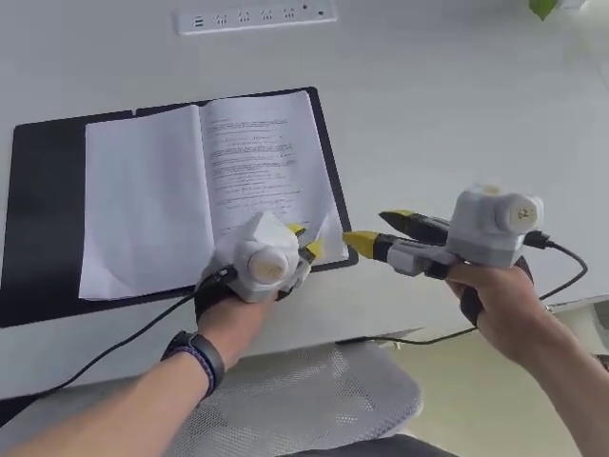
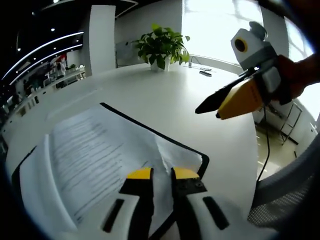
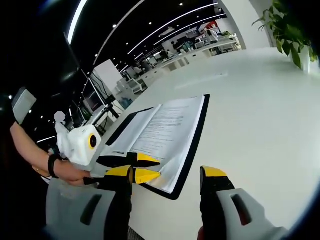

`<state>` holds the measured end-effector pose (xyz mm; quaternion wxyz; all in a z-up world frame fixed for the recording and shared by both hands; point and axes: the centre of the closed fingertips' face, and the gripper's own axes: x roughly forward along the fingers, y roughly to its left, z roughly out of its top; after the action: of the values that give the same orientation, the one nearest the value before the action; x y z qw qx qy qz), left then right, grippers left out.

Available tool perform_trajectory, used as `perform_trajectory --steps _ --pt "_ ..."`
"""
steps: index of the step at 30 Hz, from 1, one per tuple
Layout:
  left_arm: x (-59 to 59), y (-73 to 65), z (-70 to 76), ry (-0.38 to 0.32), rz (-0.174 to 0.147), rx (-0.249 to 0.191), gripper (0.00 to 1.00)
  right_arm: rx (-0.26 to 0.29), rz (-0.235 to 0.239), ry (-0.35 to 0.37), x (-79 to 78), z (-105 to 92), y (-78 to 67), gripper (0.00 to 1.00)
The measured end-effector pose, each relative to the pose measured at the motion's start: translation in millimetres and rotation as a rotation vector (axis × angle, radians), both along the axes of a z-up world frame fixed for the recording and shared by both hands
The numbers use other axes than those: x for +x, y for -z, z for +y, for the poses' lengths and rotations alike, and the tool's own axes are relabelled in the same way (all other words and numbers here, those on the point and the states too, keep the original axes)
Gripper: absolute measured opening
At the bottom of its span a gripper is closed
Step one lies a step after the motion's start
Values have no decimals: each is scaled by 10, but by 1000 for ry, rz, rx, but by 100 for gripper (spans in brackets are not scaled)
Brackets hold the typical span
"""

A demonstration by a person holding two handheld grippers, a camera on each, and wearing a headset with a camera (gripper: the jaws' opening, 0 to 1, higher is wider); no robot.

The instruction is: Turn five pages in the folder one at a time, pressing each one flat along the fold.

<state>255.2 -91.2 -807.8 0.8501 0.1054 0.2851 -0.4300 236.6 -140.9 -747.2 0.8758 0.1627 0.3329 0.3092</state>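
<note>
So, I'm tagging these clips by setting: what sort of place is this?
Most likely an open-plan office: a large white table with a power strip, a potted plant, and rows of desks under strip ceiling lights beyond.

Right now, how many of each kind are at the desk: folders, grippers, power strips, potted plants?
Folders: 1, the open folder
Grippers: 2, left gripper pinching a page corner, right gripper open
Power strips: 1, the power strip
Potted plants: 1, the potted plant
Total: 5
</note>
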Motion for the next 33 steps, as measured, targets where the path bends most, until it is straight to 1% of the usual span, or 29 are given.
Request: perform_trajectory --steps 1,2,3,4,5,6,8,10,13,14,16,17,19,23,24,27,28,29,32,33 --pt "-6 3 -14 2 -6 5 3 -1 3 2 2 2 13 53" --pt "-27 8 -31 8 -2 5 1 -1 5 1 2 7 18 53" --pt "-15 14 -22 9 -25 21 0 -3 5 -1 5 16 28 53" --pt "-12 16 -17 -2 -17 13 0 -3 5 -3 11 24 26 53" --pt "-10 17 -14 -22 -2 -1 0 -1 1 -5 24 40 18 53" --pt "-9 13 -15 -17 -1 1 1 1 -2 -6 39 51 10 53" --pt "-47 3 -40 0 14 -9 6 7 -4 -8 71 78 5 53" --pt "-68 -6 -53 32 5 3 8 7 -9 -15 98 107 -3 53" --pt "-46 -7 -48 20 13 -1 10 5 -16 -24 125 139 -18 53" --pt "-22 -9 -35 15 -4 11 13 5 -17 -25 132 142 -20 53" --pt "13 -4 -37 7 -15 12 24 8 -20 -23 142 144 -31 53" --pt "3 6 -51 17 -17 13 25 9 -22 -22 145 144 -40 53" --pt "1 8 -53 37 -42 28 25 11 -23 -19 147 137 -44 53" --pt "3 3 -60 43 -57 37 24 11 -20 -12 138 105 -20 53" --pt "4 6 -63 44 -66 40 24 11 -18 -11 133 101 -11 53" --pt "15 19 -71 32 -90 42 21 12 -11 -8 121 95 38 53" --pt "13 11 -72 29 -92 40 20 13 -8 -7 121 99 52 53" --pt "28 8 -69 21 -102 41 19 15 -5 -7 126 110 67 53" --pt "31 17 -68 19 -112 32 17 22 -3 -16 161 171 86 53" --pt "40 20 -68 18 -120 30 15 23 -3 -21 178 192 92 53"
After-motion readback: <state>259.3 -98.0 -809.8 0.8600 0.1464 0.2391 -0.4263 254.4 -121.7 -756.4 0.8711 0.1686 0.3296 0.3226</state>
